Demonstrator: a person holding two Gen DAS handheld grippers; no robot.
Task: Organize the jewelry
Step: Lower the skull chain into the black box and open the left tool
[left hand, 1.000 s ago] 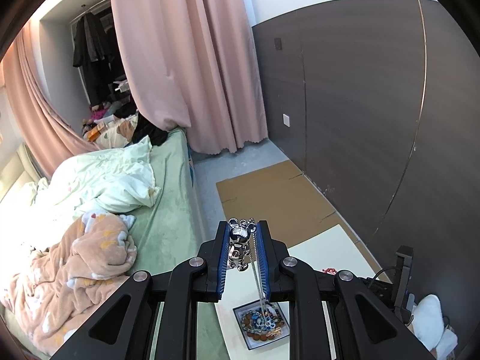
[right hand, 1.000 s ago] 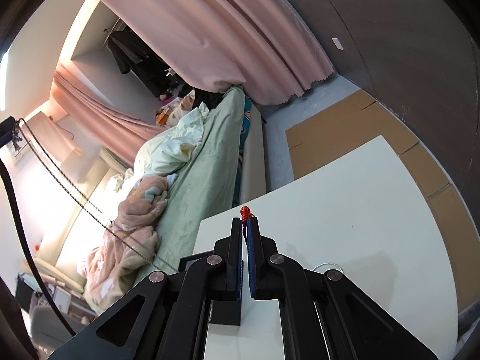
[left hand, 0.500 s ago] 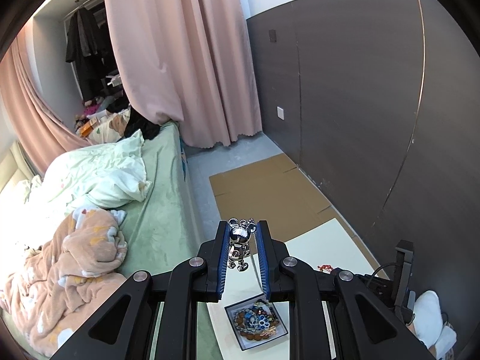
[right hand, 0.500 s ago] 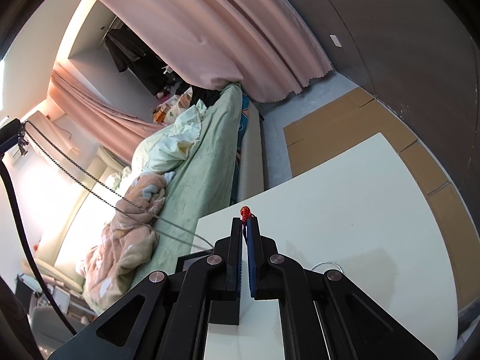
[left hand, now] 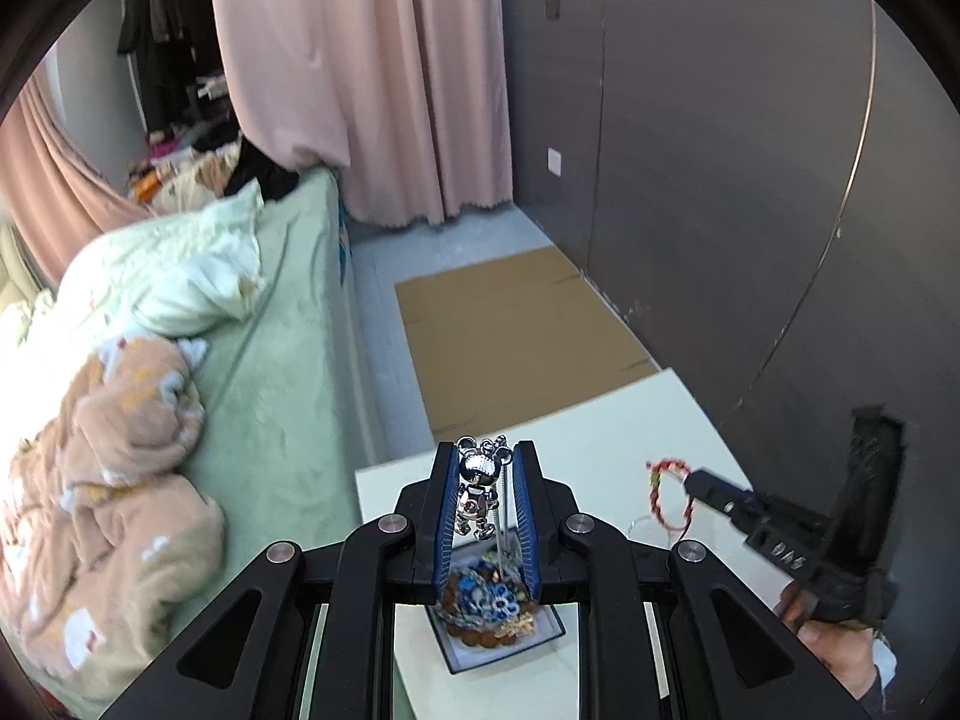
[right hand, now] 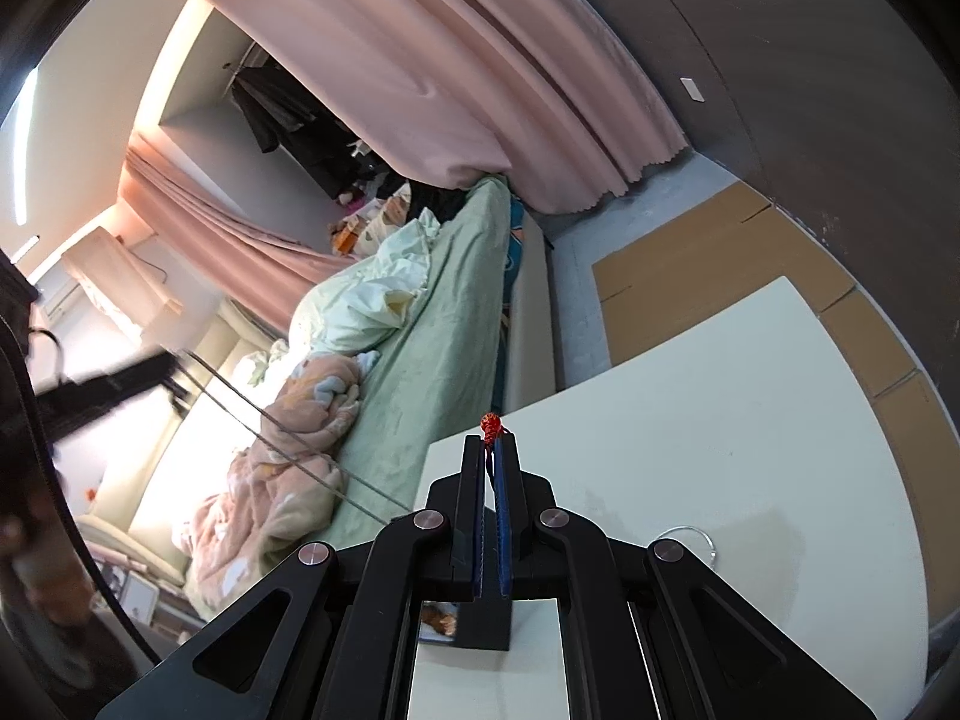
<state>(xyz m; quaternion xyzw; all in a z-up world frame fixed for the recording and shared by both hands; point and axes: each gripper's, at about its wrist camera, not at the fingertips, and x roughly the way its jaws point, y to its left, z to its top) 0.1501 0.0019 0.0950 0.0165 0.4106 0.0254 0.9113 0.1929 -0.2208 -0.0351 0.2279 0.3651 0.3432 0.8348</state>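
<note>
Between the blue pads of the left gripper (left hand: 485,456) hangs a shiny silver bear-shaped pendant (left hand: 476,489) on a thin metal chain (left hand: 503,516); the jaws are clenched on it, and its head stands a little above the fingertips. Directly under this gripper, on the white table (left hand: 630,420), lies a shallow square white jewelry tray (left hand: 555,630) filled with mixed beads in blue, brown and gold; the gripper's body hides most of the tray, so single pieces are hard to tell apart. At the right side of the left wrist view, the right gripper (left hand: 690,477) is seen from outside, blurred, with a person's hand (left hand: 840,648) on its handle, partly cut by the picture edge. Its jaws are pressed together on a red braided cord bracelet (left hand: 669,495), which hangs as a loop above the table. In the right wrist view only a small red knot of this bracelet shows above the tips, the rest is hidden between the pads. A thin clear ring (right hand: 690,537) lies on the table near that gripper, half covered by its frame. Behind the table there are a bed with green sheet (left hand: 282,324) and a pink curtain (left hand: 360,72).
</note>
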